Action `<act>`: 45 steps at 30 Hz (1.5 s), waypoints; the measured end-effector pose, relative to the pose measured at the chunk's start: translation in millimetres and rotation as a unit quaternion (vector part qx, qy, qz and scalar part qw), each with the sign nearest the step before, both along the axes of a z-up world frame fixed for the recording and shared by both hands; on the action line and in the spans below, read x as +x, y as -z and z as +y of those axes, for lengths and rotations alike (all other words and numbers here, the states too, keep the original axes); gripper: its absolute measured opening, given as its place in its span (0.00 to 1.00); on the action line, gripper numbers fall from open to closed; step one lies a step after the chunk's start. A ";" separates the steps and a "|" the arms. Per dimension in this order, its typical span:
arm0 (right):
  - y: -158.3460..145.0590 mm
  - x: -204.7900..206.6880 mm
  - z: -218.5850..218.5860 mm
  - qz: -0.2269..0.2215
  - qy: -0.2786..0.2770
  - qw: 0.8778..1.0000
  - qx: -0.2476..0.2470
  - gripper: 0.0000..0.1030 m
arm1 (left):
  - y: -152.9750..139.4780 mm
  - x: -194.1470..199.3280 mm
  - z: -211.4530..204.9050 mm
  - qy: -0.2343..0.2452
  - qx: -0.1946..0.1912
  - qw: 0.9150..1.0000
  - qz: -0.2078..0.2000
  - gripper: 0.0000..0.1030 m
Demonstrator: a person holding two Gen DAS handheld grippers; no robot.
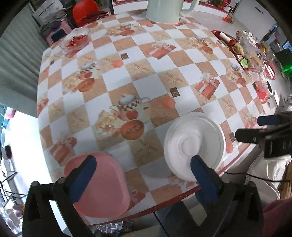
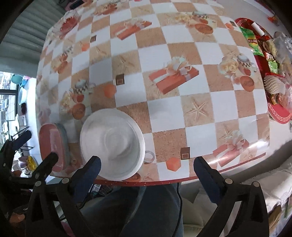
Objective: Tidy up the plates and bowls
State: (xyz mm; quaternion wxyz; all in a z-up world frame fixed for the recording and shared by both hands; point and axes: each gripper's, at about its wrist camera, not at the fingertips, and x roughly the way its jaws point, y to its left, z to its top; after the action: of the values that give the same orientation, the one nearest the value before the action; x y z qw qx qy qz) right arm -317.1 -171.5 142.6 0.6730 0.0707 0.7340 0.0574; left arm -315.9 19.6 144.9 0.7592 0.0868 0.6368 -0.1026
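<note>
A white plate (image 1: 194, 144) lies near the table's front edge; it also shows in the right wrist view (image 2: 112, 142). A pink plate (image 1: 102, 186) lies to its left at the front corner, seen edge-on in the right wrist view (image 2: 52, 147) on top of a grey one. My left gripper (image 1: 144, 164) is open above the front edge, its left finger over the pink plate, its right finger over the white plate's rim. My right gripper (image 2: 147, 165) is open and empty at the table's front edge, its left finger by the white plate; it shows in the left wrist view (image 1: 255, 129).
A checkered tablecloth (image 1: 138, 76) covers the table. A glass bowl with red contents (image 1: 75, 39) stands far left, a pale green jug (image 1: 164, 11) at the back, a red tray of snacks (image 2: 270, 60) on the right. My legs are below the table edge.
</note>
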 end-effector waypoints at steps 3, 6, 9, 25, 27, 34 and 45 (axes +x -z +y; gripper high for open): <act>-7.3 -1.9 0.2 -0.007 0.007 1.000 -0.004 0.99 | -17.5 -5.0 1.4 0.015 -0.009 1.000 -0.007 1.00; -19.1 -3.0 3.3 -0.015 0.006 1.000 -0.005 0.99 | -35.6 -12.1 -3.9 0.029 -0.009 0.999 -0.016 1.00; -40.5 -3.0 11.5 -0.047 -0.022 0.998 -0.028 0.99 | -45.0 -13.6 -9.3 0.026 -0.020 0.999 -0.007 1.00; -78.1 -1.0 51.6 -0.135 -0.110 0.980 -0.101 0.99 | -51.6 -9.8 -11.3 0.019 0.017 0.999 -0.022 1.00; -77.2 -2.3 51.2 -0.133 -0.106 0.980 -0.101 0.99 | -51.4 -9.7 -11.1 0.018 0.017 0.999 -0.022 1.00; -76.7 -3.3 51.1 -0.134 -0.105 0.980 -0.104 0.99 | -53.4 -9.5 -7.5 0.013 0.015 0.999 -0.025 1.00; -77.1 -5.9 51.0 -0.135 -0.108 0.979 -0.105 0.99 | -56.7 -11.4 -8.4 0.007 0.020 0.999 -0.030 1.00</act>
State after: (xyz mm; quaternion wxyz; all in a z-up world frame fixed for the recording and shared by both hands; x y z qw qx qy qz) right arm -323.0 -120.5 219.8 0.7597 -0.0882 0.6413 0.0618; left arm -327.4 11.2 201.6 0.7755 0.1099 0.6148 -0.0922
